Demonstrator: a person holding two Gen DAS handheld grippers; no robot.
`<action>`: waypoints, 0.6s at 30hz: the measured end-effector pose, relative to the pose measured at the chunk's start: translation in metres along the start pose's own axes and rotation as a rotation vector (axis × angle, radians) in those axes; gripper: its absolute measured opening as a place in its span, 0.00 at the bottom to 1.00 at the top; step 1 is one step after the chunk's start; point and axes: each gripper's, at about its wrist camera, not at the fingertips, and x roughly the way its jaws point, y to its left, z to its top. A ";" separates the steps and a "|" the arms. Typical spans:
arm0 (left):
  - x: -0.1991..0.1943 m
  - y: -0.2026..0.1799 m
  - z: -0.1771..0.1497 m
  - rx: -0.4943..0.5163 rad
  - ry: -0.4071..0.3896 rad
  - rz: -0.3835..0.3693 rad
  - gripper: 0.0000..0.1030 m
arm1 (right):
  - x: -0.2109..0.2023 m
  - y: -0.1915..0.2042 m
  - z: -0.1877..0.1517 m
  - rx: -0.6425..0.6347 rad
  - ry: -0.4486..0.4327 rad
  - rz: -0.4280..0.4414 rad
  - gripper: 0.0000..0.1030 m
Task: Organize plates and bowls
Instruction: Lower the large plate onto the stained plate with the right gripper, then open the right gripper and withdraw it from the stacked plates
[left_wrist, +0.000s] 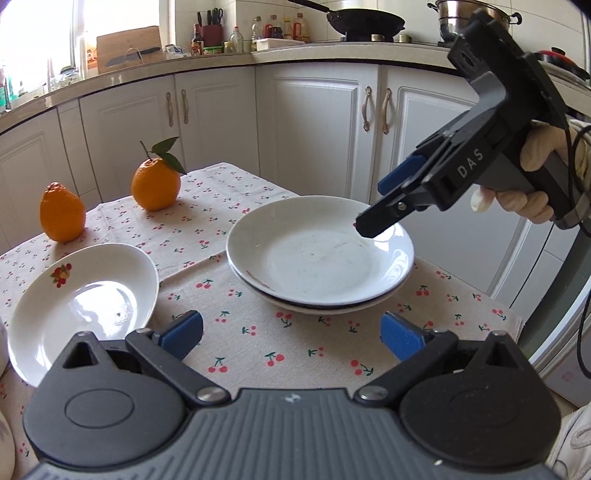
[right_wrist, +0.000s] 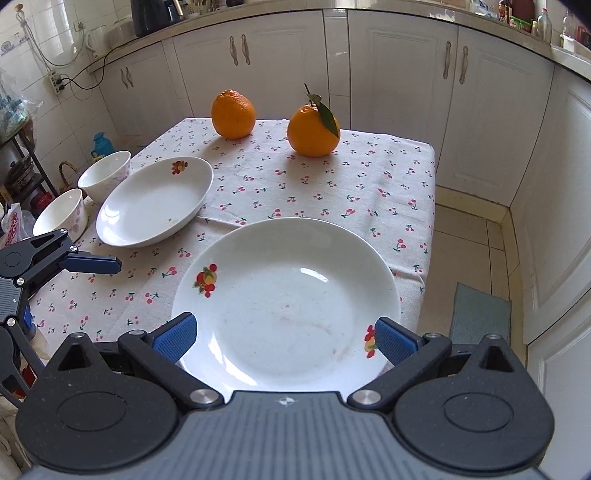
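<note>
I am working in a home kitchen: white cabinets (left_wrist: 314, 110) line the walls beneath a counter carrying a wok (left_wrist: 364, 18) on the stove, sauce bottles (left_wrist: 273, 27), a knife block (left_wrist: 210, 31) and a cutting board (left_wrist: 129, 46); a cherry-print cloth (right_wrist: 369, 184) covers the bench.

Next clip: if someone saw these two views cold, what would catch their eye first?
Probably the two oranges at the far end of the cherry-print tablecloth, the one on the right with a leaf. Next, the stacked white plates near the table's right edge, with the right gripper hovering just above their rim. A third plate lies to the left, with two small bowls beyond it.
</note>
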 end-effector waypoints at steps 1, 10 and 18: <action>-0.003 0.002 -0.001 -0.010 -0.001 0.020 0.99 | -0.001 0.006 -0.001 -0.005 -0.009 -0.009 1.00; -0.015 0.030 -0.027 -0.168 0.046 0.299 0.99 | -0.003 0.063 -0.012 -0.038 -0.105 0.007 1.00; -0.008 0.063 -0.046 -0.319 0.076 0.444 0.99 | 0.014 0.092 -0.009 -0.100 -0.084 0.045 1.00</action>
